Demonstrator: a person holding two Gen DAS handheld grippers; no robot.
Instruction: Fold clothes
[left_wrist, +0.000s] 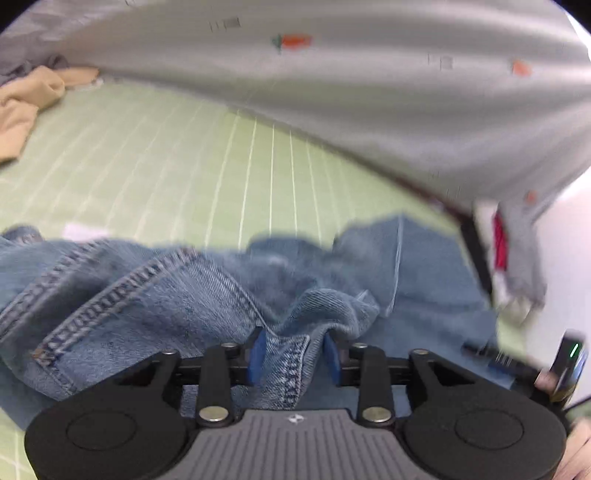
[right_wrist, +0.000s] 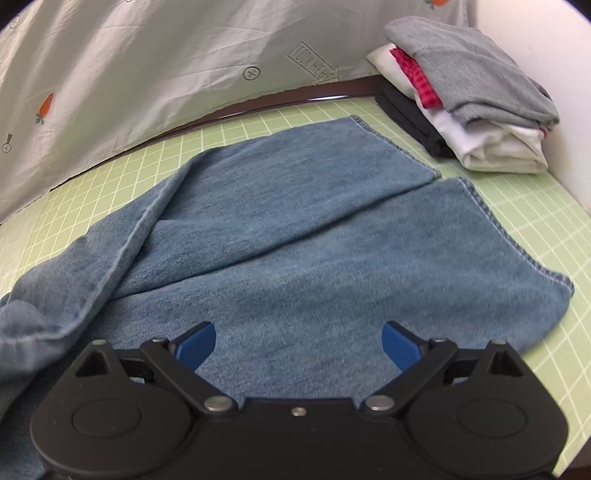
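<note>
- jeans (right_wrist: 295, 236): we list one pair of blue denim jeans, spread on the green grid mat (right_wrist: 535, 229). in the right wrist view the two legs lie side by side and mostly flat, hems toward the far right, with a long fold ridge running down the left side.
- jeans, left wrist view (left_wrist: 155, 295): here we see the bunched, heavily stitched part, seams in pale thread, rumpled in front of the tool.
- left gripper (left_wrist: 294, 356): partly open. a stitched fold of denim stands between the blue pads (left_wrist: 256, 354); we cannot tell whether the pads press on it. the tool points down at a slant toward the mat.
- right gripper (right_wrist: 298, 349): jaws spread wide, nothing between the blue pads (right_wrist: 197, 345); it hangs over the flat leg cloth, tilted downward.
- grey sheet (right_wrist: 147, 74): hangs behind the mat. we note printed carrots, small circled-plus marks and a boxed line of letters too distorted to read.
- stack of folded clothes (right_wrist: 476, 99): far right corner of the mat, against the white wall; grey piece on top, red-checked and white below, a dark one at the bottom.
- tan garment (left_wrist: 26, 107): crumpled at the far left edge of the mat, well apart from the jeans.
- small dark device with a green light (left_wrist: 570, 354): right edge of the left wrist view, blurred; no label readable.
- writing on either tool: none we can read.
</note>
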